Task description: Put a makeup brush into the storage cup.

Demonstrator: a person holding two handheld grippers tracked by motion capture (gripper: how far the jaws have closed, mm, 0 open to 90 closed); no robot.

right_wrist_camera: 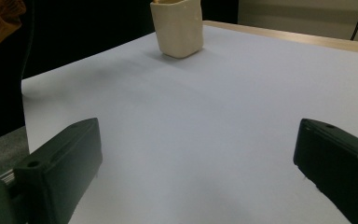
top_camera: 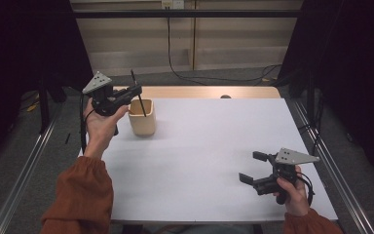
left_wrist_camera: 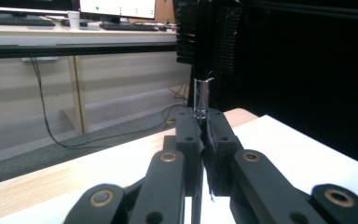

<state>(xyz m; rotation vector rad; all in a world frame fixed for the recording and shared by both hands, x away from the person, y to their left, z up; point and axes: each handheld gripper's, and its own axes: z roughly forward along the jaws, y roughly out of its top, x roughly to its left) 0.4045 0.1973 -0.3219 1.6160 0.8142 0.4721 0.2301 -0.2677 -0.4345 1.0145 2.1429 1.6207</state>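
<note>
Black pen point(top_camera: 138, 100) sits pinched in our left gripper point(top_camera: 135, 90), tip inside the beige cup point(top_camera: 141, 118) far left; it could tip the cup. In the left gripper view our jaws clamp its barrel point(left_wrist_camera: 200, 100). In the right gripper view our jaws gape empty.

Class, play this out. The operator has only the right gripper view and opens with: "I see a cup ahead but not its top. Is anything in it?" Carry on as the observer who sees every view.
Observer: Yes. In the high view a thin dark pen slants into the cup, with its lower end inside.
Operator: Is it standing free?
Observer: No. The left gripper is shut on it above the rim.
Operator: Where is my own gripper on the table?
Observer: The right gripper is near the table's near right corner, far from the cup.
</note>
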